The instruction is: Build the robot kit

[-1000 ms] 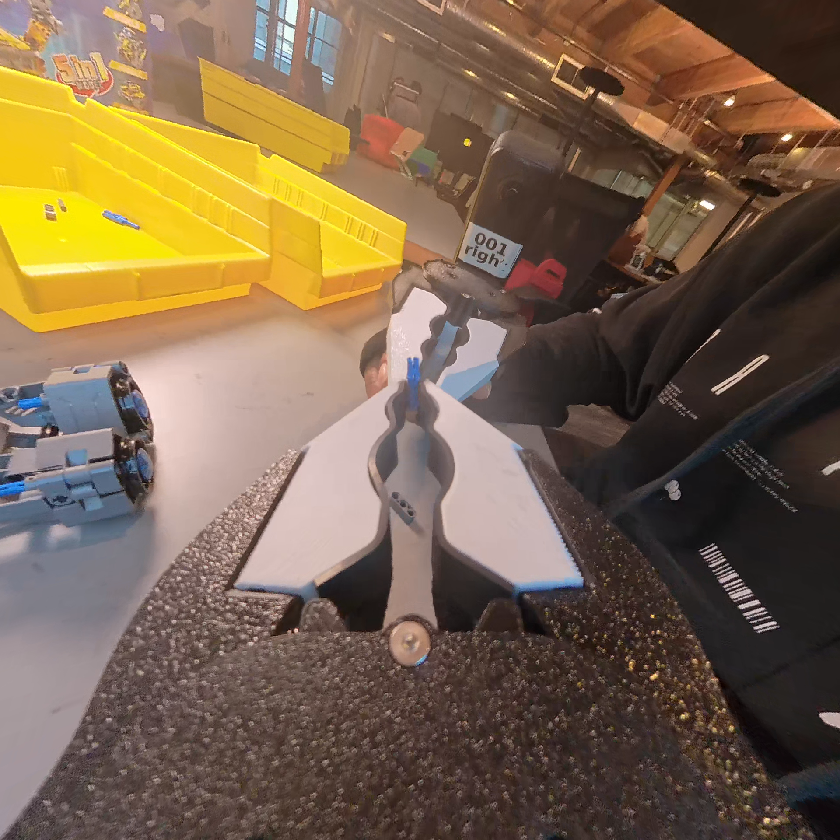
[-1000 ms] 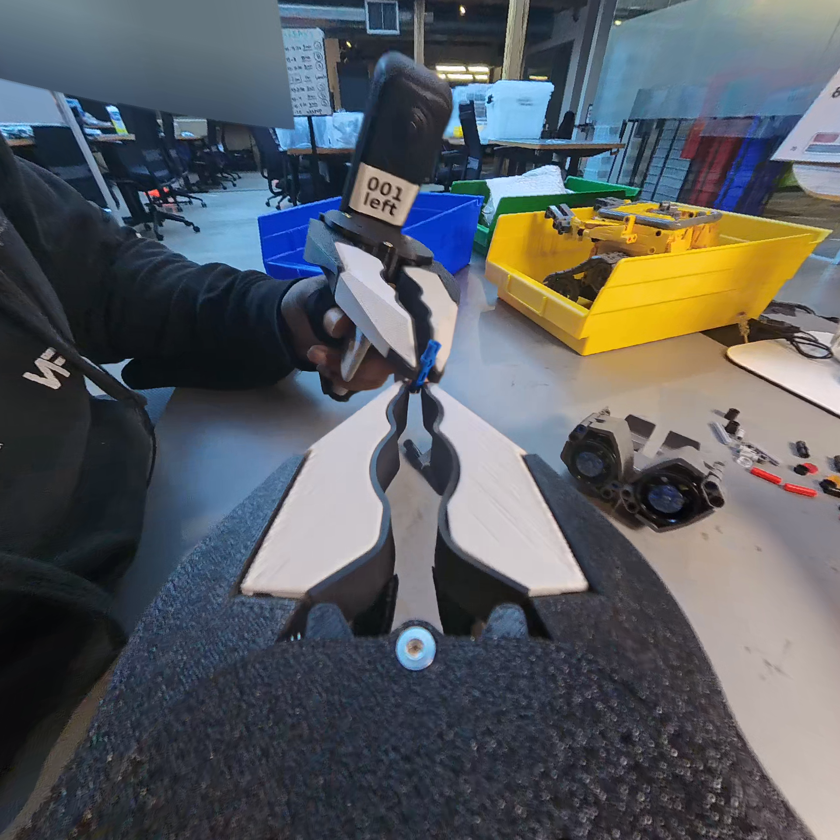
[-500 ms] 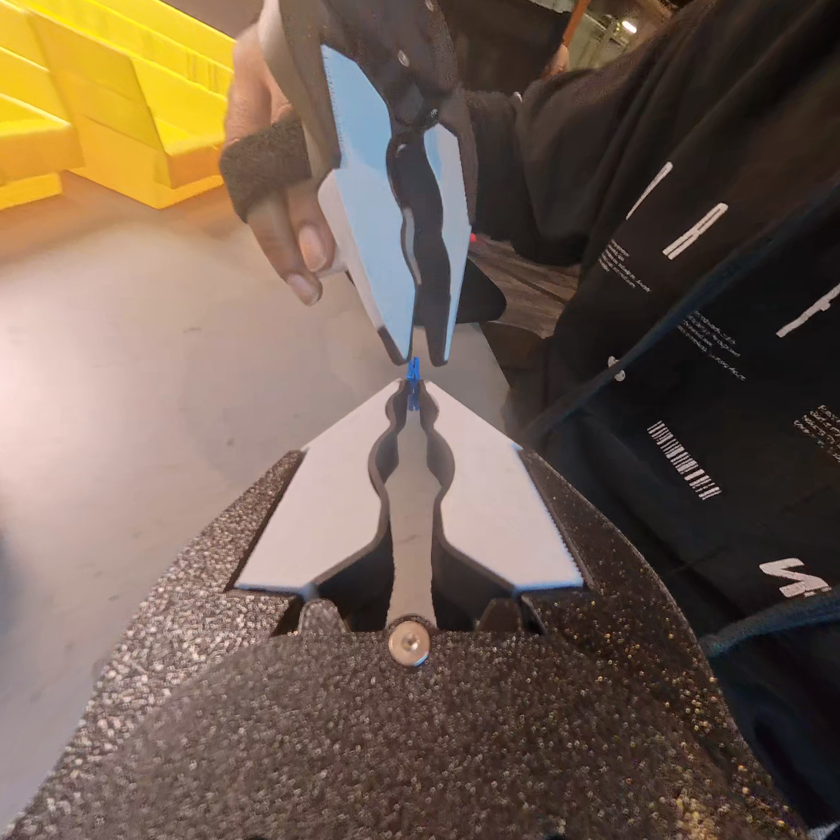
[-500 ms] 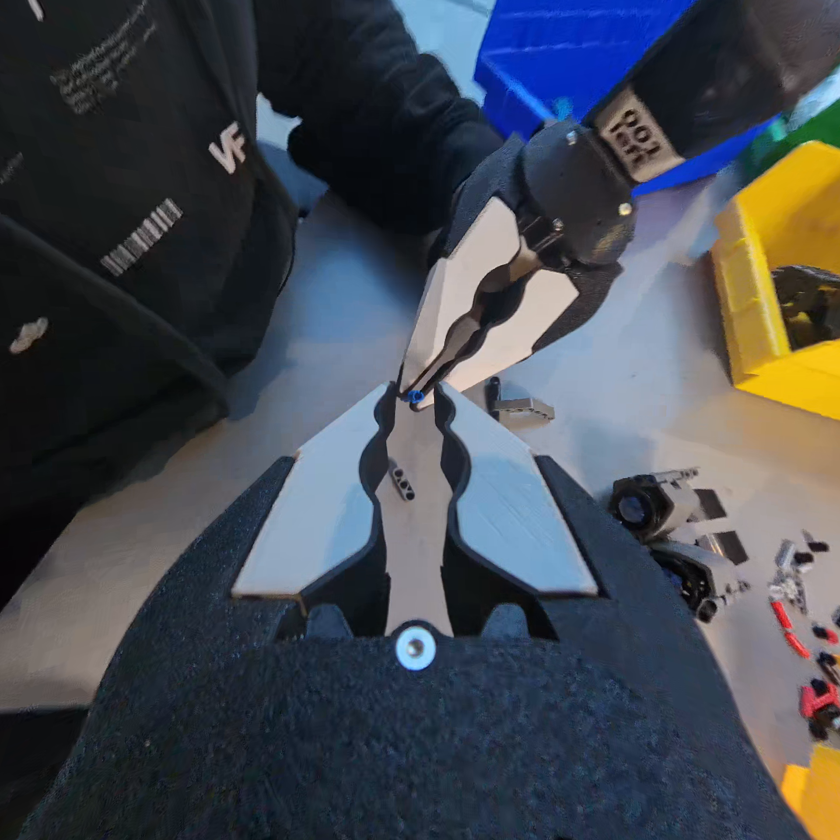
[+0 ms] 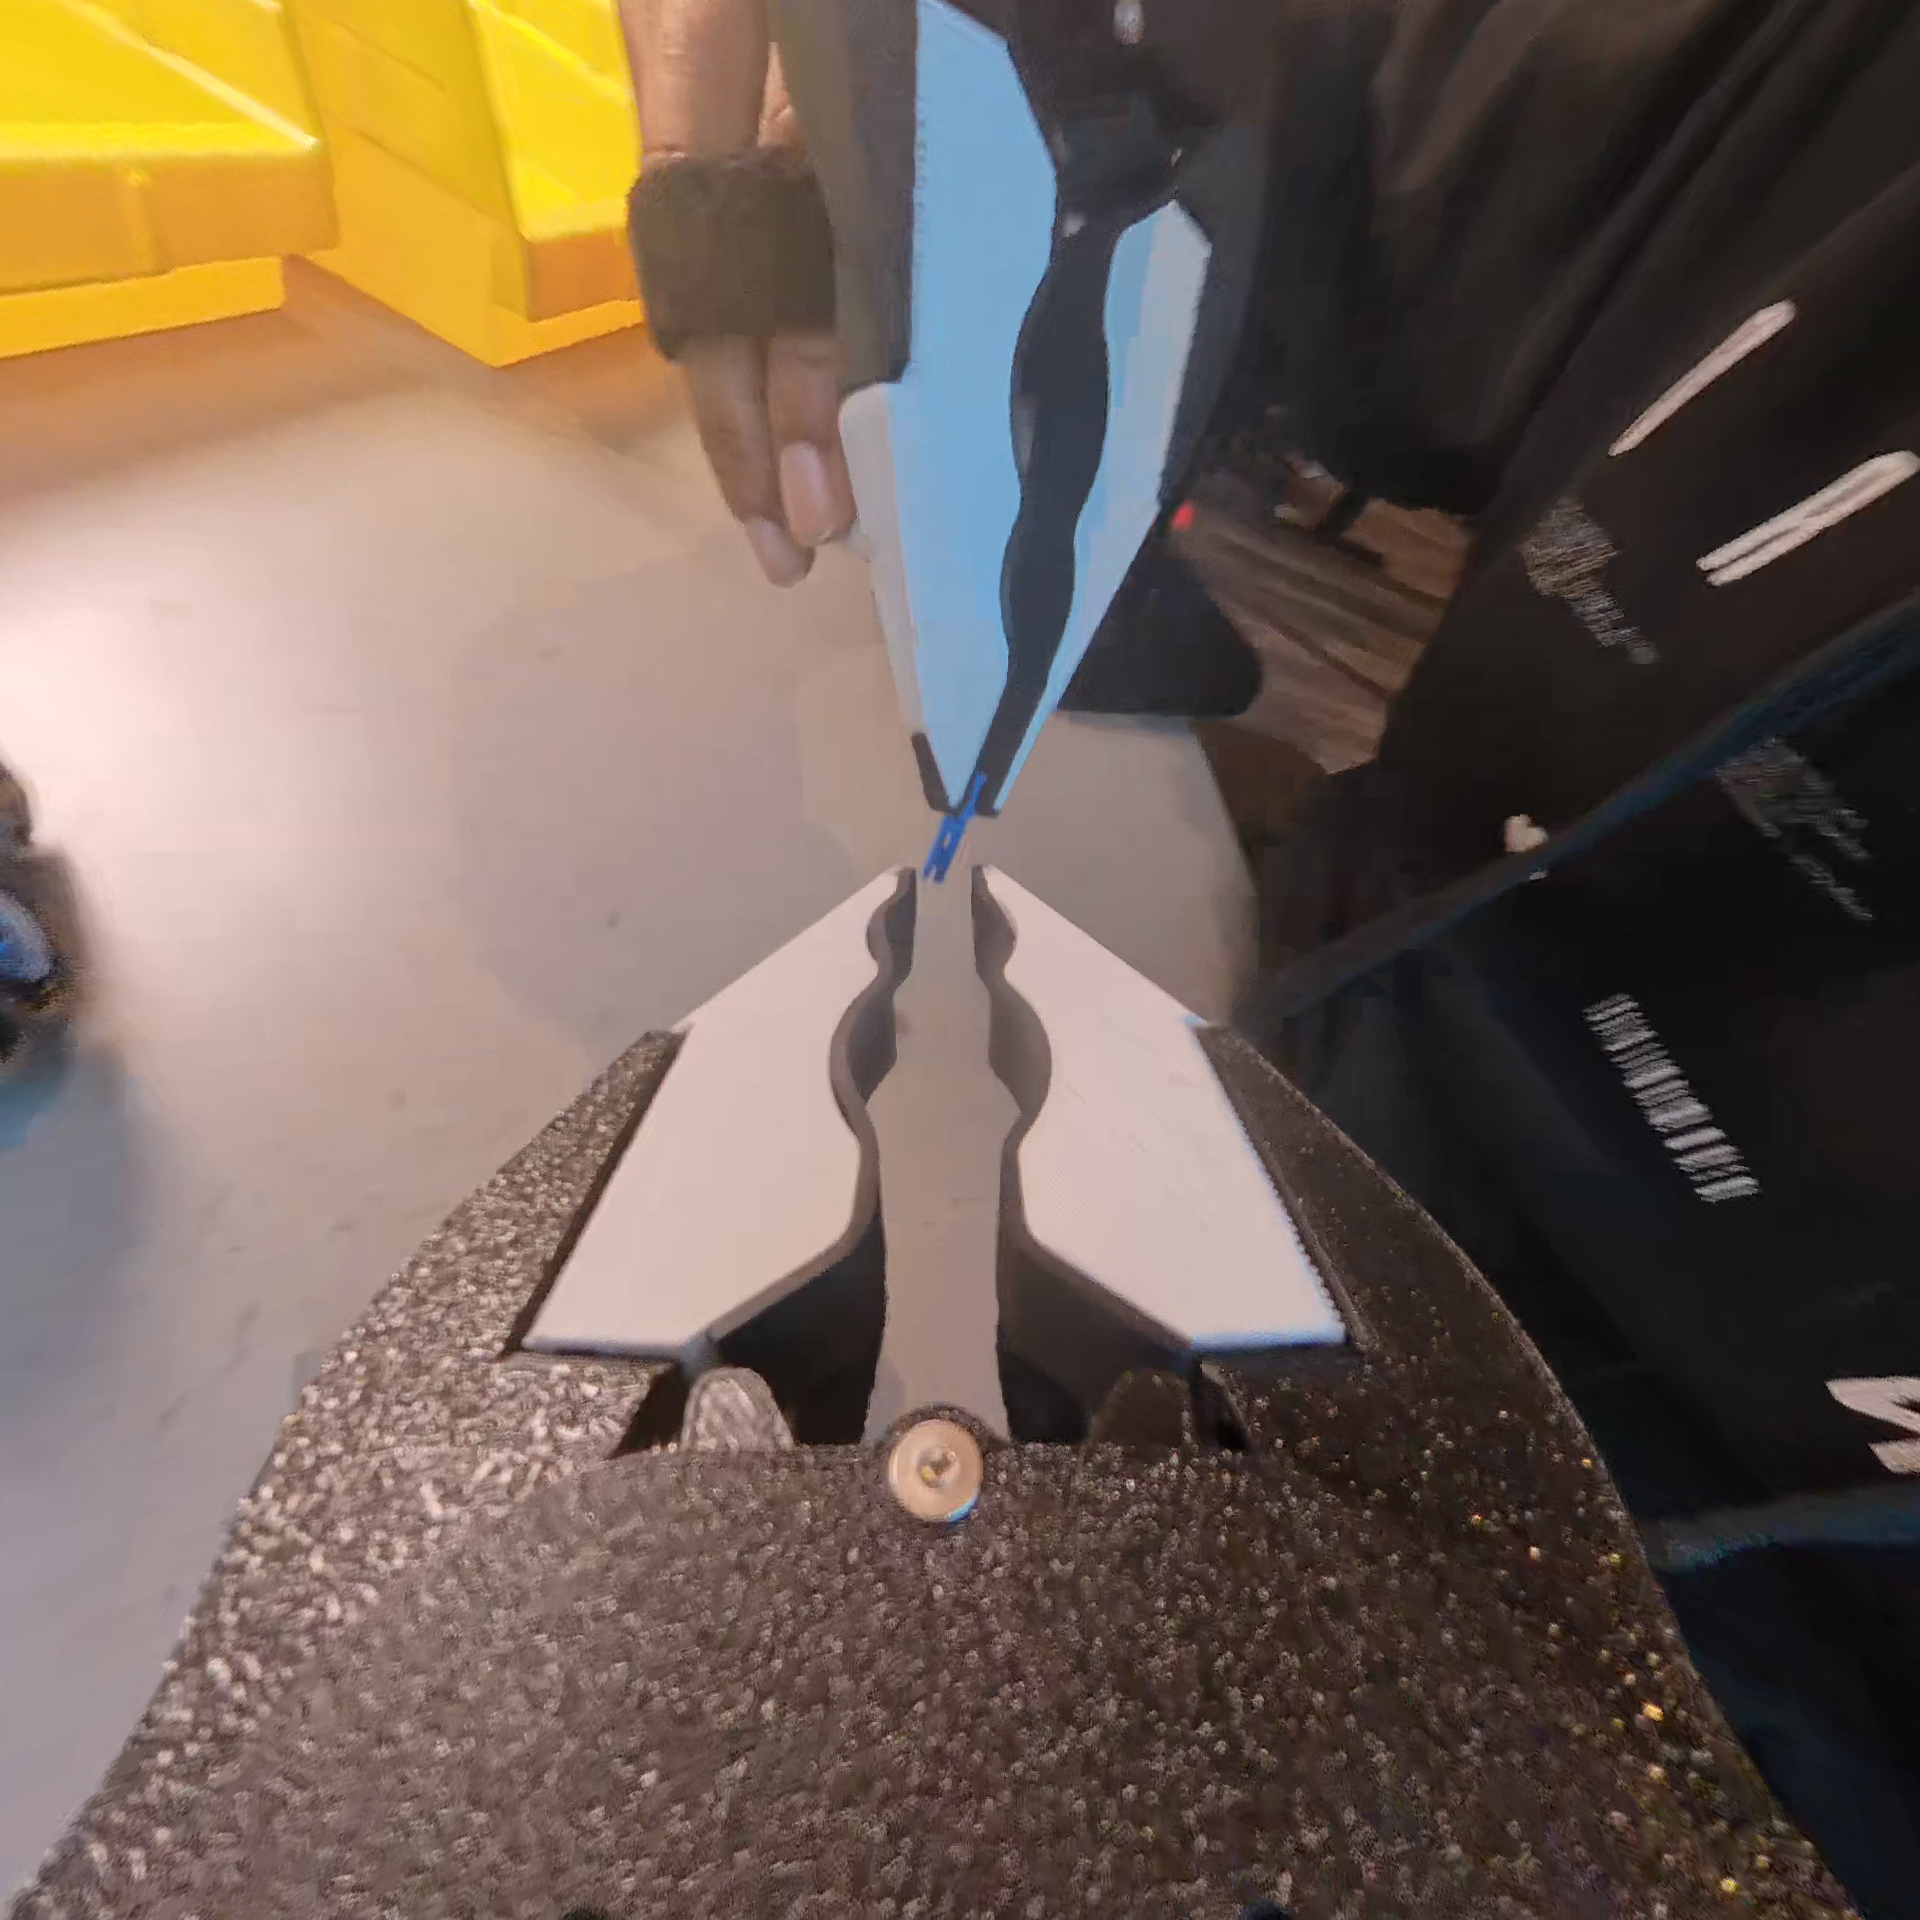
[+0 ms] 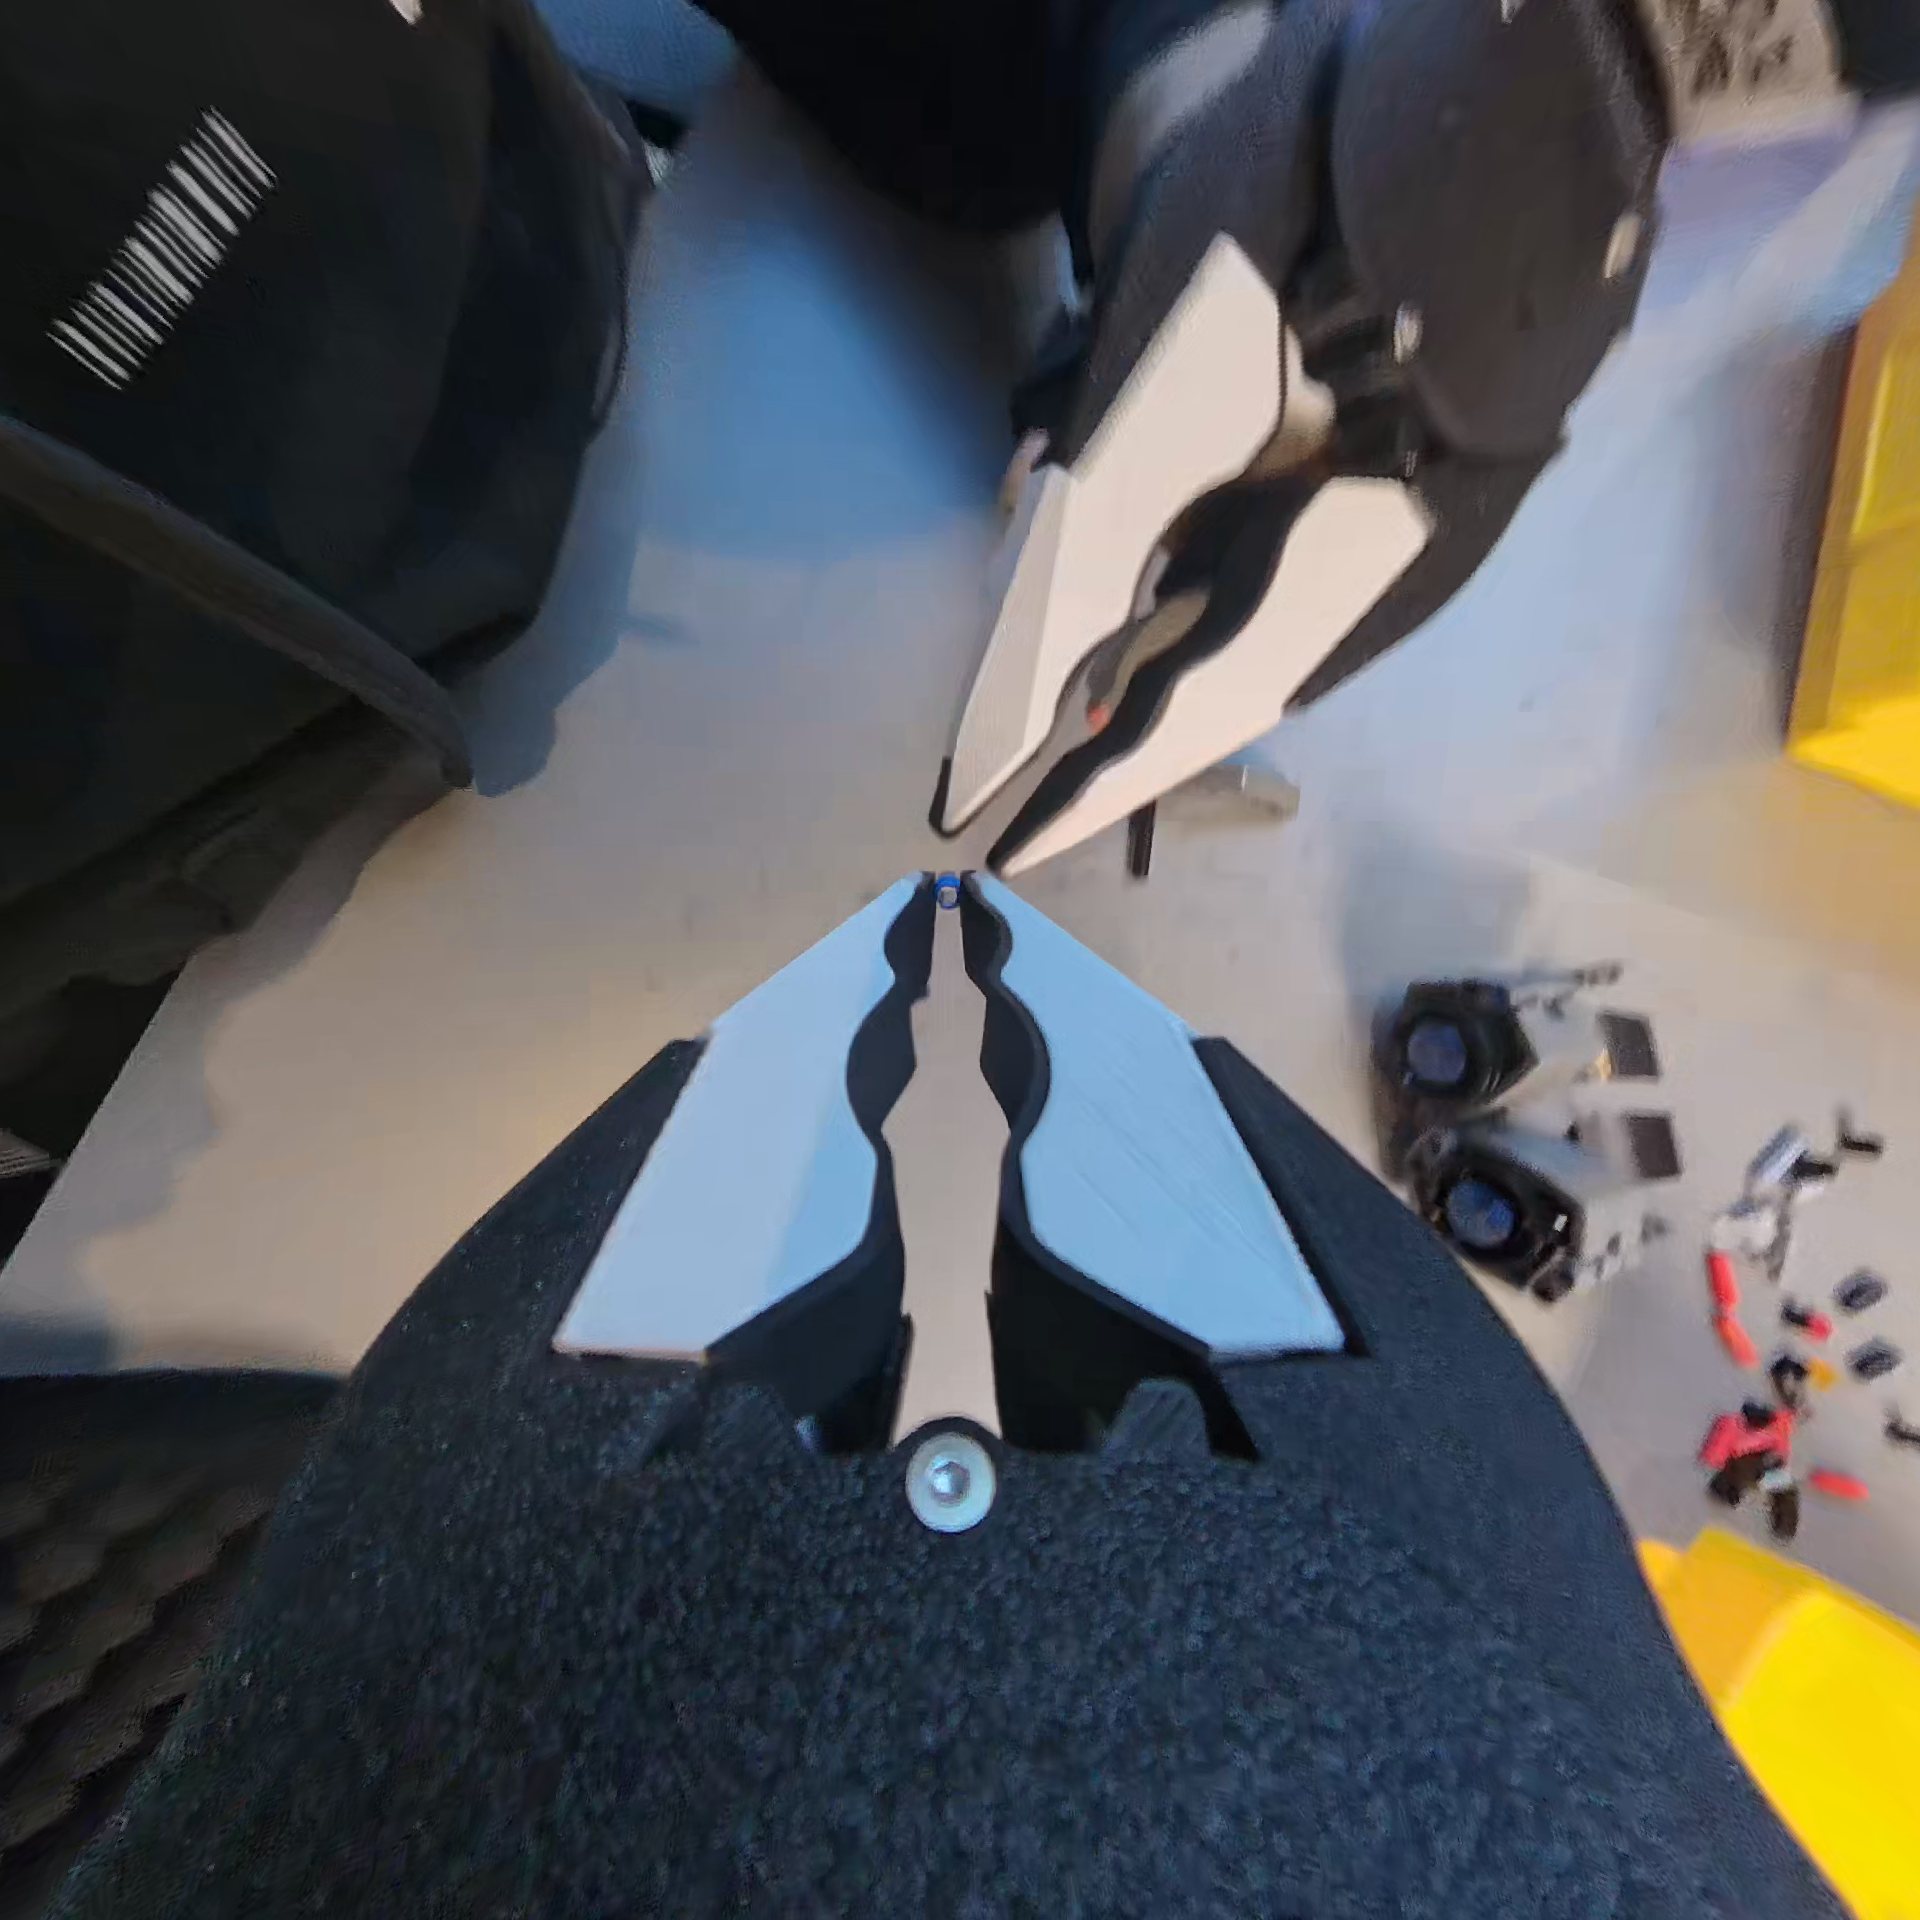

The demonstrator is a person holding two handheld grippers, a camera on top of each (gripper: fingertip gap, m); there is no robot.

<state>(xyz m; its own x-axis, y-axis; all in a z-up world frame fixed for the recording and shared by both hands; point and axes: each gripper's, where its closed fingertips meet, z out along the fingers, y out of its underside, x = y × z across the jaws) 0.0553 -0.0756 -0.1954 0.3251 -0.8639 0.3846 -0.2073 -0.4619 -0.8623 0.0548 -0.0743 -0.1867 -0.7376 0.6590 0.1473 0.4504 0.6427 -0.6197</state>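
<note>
Now the right gripper [image 6: 948, 883] pinches a small blue connector pin [image 6: 945, 891] at its very fingertips, jaws nearly together around it. In the left wrist view that same gripper comes down from the top of the picture, tips pointing toward the camera, with the blue pin [image 5: 951, 836] sticking out below them, and a person's hand [image 5: 758, 343] with a black finger band gripping its handle.

The left gripper [image 5: 942, 883] has its jaws slightly apart with a narrow gap, and nothing sits between them; the pin's free end hangs just beyond that gap, very near the tips, though I cannot tell whether it touches either finger. From the right wrist view, the left gripper [image 6: 971, 847] reaches in from the upper right, tips just beyond the pin.

Both grippers meet above a pale grey desk [image 5: 364, 727]. On the right of the desk lies a grey and black brick-built assembly with two round black wheels [image 6: 1507, 1143], and nearer, a scatter of small red and black loose pieces [image 6: 1787, 1382]. Yellow bins [image 5: 260, 177] stand at the far left in the left wrist view. A black printed jacket [image 5: 1610, 727] fills one side of each picture.
</note>
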